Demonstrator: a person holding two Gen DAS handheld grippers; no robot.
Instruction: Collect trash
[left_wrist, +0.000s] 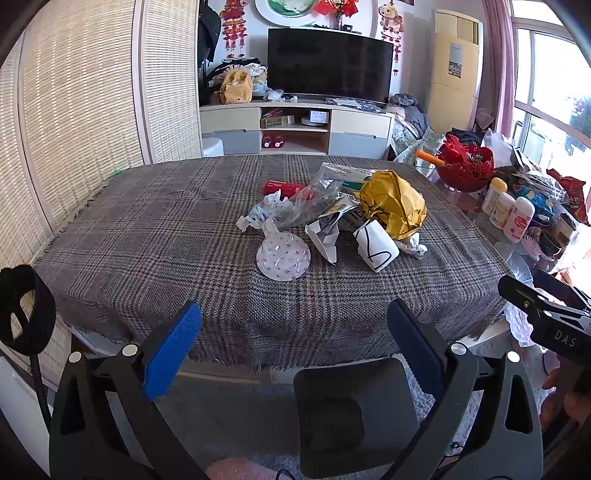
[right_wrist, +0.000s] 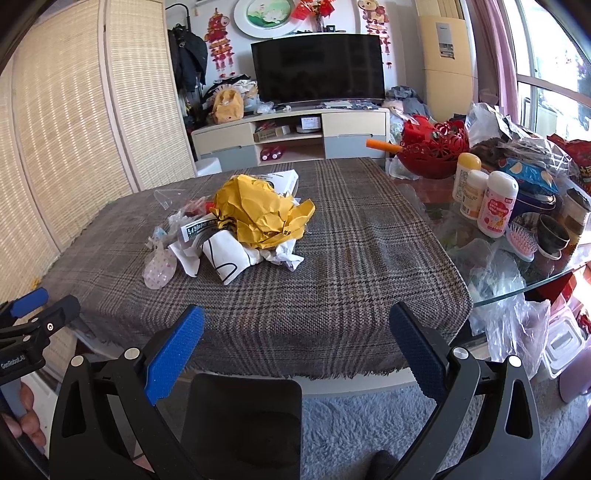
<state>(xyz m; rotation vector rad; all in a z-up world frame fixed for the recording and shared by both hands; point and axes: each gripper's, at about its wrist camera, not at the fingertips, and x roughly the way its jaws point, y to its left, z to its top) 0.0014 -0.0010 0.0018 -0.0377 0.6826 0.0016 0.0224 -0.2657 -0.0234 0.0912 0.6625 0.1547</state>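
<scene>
While both grippers hang short of the table's near edge, each holds nothing: the left gripper (left_wrist: 293, 343) has its blue-padded fingers (left_wrist: 171, 350) spread wide, and the right gripper (right_wrist: 295, 347) likewise stands with its fingers (right_wrist: 175, 349) far apart. Between and just below each pair of fingers sits the black back of a chair (left_wrist: 349, 410). Beyond the fingertips stretches the plaid tablecloth (left_wrist: 155, 251), bare in its near part.

Farther ahead lies the trash pile (left_wrist: 332, 218), well apart from both grippers; from the left wrist view it sits ahead and slightly right of the gap, from the right wrist view ahead and toward the left finger. Nearest in the pile are a star-dotted clear bag (left_wrist: 282, 256), a folded white paper (left_wrist: 325, 236) and a white cup with black lines (left_wrist: 376, 247), lying on its side. Behind the cup rises a crumpled yellow paper (left_wrist: 393, 205), and behind that a clear plastic wrapper (left_wrist: 325, 184) and a red tube (left_wrist: 282, 186).

Off past the right fingers, on a glass table (right_wrist: 491, 291), stand white bottles (right_wrist: 496, 208) and a red basket (right_wrist: 434, 151). Farthest back is a television (left_wrist: 328, 66).
</scene>
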